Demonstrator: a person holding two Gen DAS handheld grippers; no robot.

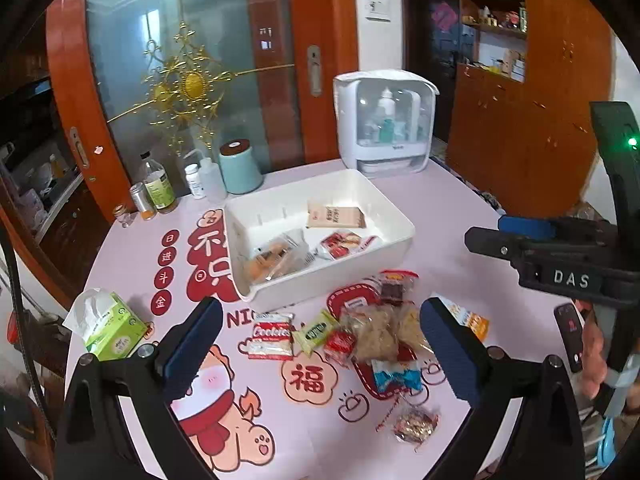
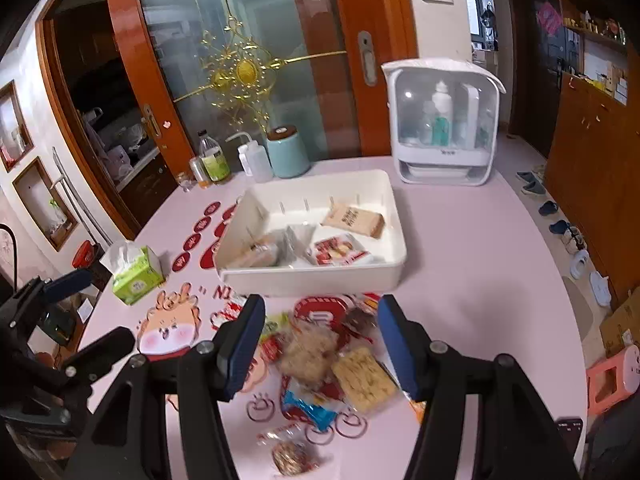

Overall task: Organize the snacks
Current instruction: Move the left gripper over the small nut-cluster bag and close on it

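The pink table point(image 1: 448, 216) carries a white bin point(image 1: 396, 236) with a few packets inside, its near wall hiding part of them. Loose snacks point(image 2: 320, 356) lie blurred before it, some behind the fingers of the left gripper point(image 1: 320, 344) and right gripper point(image 2: 320, 344), both agape over them, holding nothing.

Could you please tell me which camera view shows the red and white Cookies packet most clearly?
The left wrist view: the Cookies packet lies unobstructed, label readable. In the right wrist view, the right tool's finger hides most of it.
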